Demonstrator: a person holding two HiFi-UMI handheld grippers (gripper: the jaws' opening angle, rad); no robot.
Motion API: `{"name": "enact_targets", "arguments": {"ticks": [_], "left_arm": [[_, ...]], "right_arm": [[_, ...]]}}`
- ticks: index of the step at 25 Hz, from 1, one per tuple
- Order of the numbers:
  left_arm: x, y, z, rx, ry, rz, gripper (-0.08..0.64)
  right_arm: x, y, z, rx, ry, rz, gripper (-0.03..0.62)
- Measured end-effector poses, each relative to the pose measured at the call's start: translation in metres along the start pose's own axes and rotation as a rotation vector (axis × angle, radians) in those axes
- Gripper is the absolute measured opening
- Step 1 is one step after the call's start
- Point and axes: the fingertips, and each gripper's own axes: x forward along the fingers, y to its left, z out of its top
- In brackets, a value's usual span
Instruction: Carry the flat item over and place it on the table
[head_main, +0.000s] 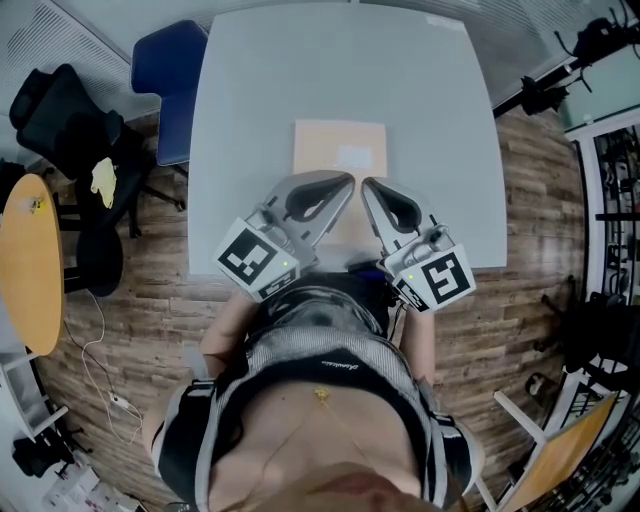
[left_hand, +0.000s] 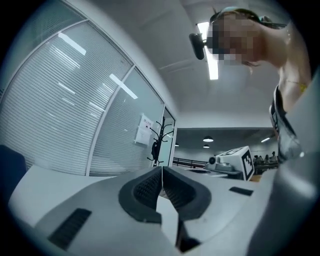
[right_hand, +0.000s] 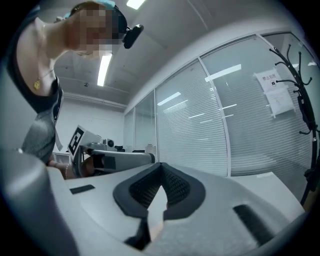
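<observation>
The grey table (head_main: 250, 100) fills the middle of the head view. Its near edge is just in front of the person (head_main: 320, 400), and its far edge is cut off at the top of the frame. There is open room on its top to the left, to the right and beyond the middle. Wooden floor (head_main: 530, 320) surrounds it. A blue chair (head_main: 165, 70) stands just beside its left edge, and a black office chair (head_main: 70, 130) is further left. Part of a round orange table (head_main: 30, 260) shows at the frame's left border. Black stands (head_main: 560, 80) crowd the far right corner, and a pale wooden chair (head_main: 560, 440) sits well apart at the lower right.

The flat item (head_main: 325, 145), a beige rectangle, lies on the table, centred left to right and towards the near edge. Its far half is in plain sight. The 2 grippers cover much of its near half, so its near edge cannot be traced.

The left gripper (head_main: 349, 179) and the right gripper (head_main: 367, 186) angle inward above it, with their tips just beside each other. Each gripper view shows its 2 jaws closed, the pads meeting at the tip. A pale wedge shows through the gap behind the pads, and I cannot tell whether it is the item or the table. Nor can I tell whether either gripper touches the item.

A coat rack (left_hand: 162, 135) stands by the blinds (left_hand: 60, 100) beyond the table.
</observation>
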Motion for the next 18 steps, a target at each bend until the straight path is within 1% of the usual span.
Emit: {"name": "enact_targets", "arguments": {"ticks": [4,7,12,18], "left_arm": [[-0.004,-0.004,0.009,0.039,-0.014,0.012,0.009],[-0.007,-0.004,0.01,0.051,-0.019,0.021,0.009],[-0.012,-0.004,-0.006,0.066,0.042,0.029,0.006],[-0.014,-0.003,-0.009,0.056,0.048,0.032,0.006]], "right_arm": [[-0.002,0.007,0.013,-0.03,-0.031,0.012,0.0],[-0.001,0.009,0.015,-0.025,-0.044,0.019,0.0],[0.001,0.011,0.01,-0.023,-0.039,0.026,0.0],[0.001,0.013,0.008,-0.028,-0.028,0.02,0.0]]}}
